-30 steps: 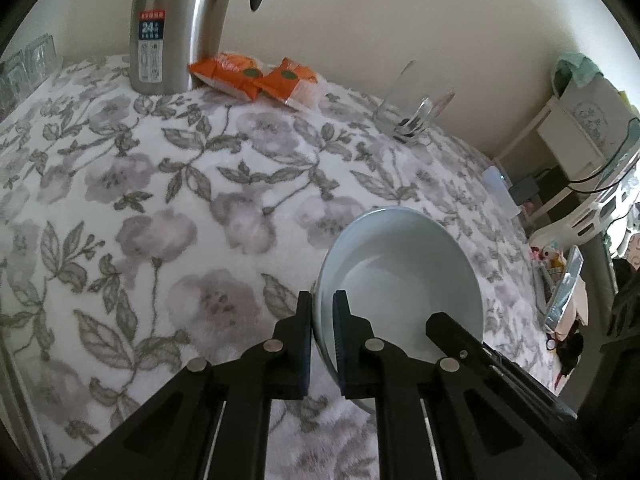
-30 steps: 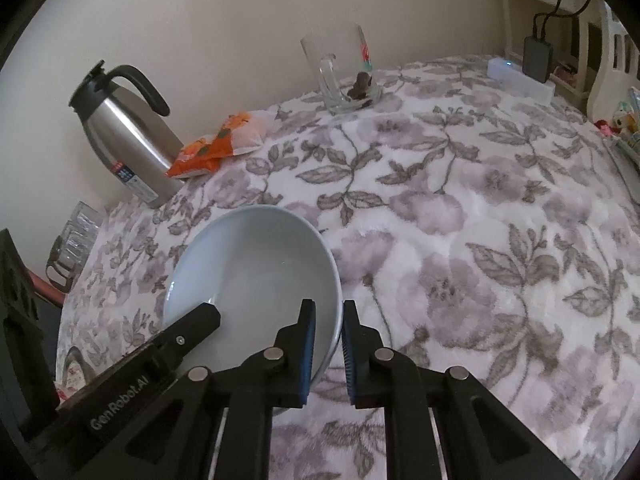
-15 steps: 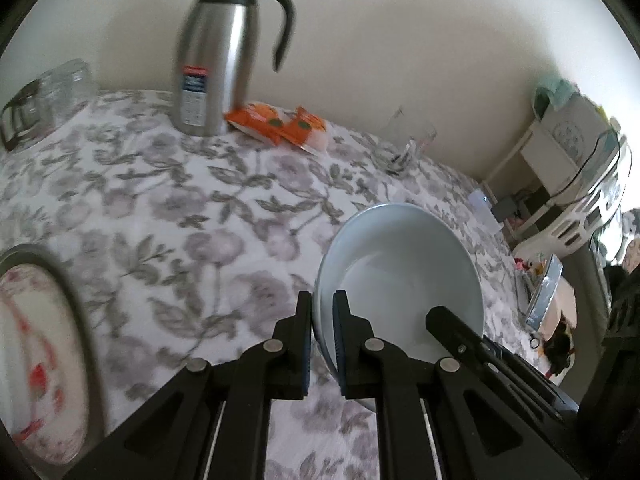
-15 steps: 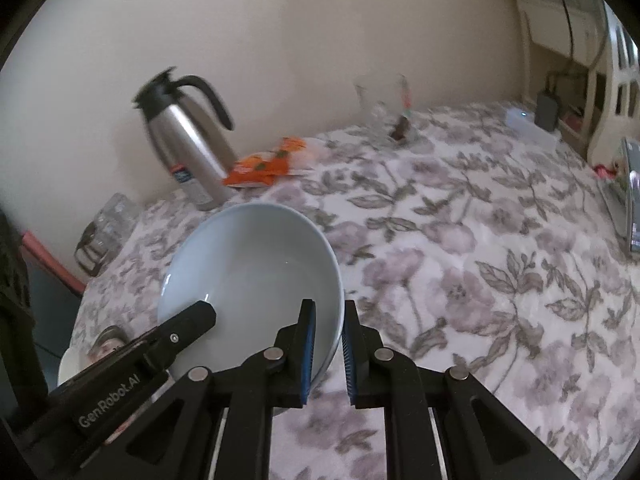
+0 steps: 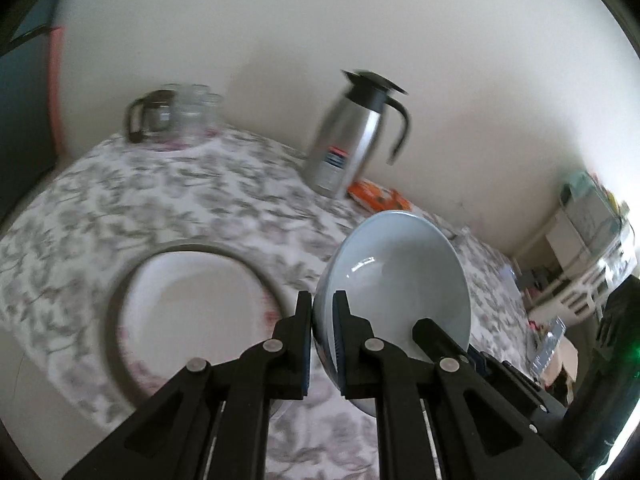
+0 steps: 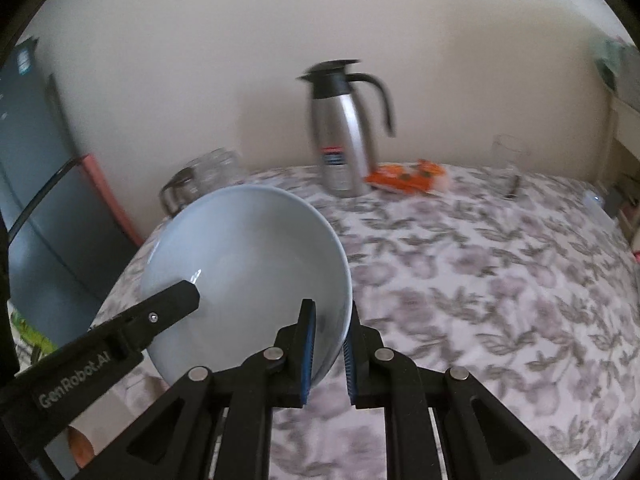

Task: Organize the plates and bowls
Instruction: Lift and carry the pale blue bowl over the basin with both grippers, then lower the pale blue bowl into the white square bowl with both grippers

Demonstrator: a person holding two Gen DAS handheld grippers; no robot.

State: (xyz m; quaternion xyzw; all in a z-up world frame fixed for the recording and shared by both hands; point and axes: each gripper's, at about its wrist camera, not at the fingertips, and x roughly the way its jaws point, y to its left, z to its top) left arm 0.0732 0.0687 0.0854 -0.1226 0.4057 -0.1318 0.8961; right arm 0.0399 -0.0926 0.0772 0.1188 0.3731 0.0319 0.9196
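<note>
Both grippers are clamping the pale blue bowl (image 5: 400, 280) by opposite rims: left gripper (image 5: 323, 336) lower centre, right gripper (image 6: 329, 344) lower centre. Bowl is hanging above the table (image 6: 500, 280), plate (image 5: 192, 300) sitting at left.

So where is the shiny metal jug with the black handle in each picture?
Left wrist view: the shiny metal jug with the black handle stands right of centre, upper half, by the wall.
Right wrist view: the jug stands upper centre.
Shared landmark: the orange snack packet, lying just right of the jug's base.
</note>
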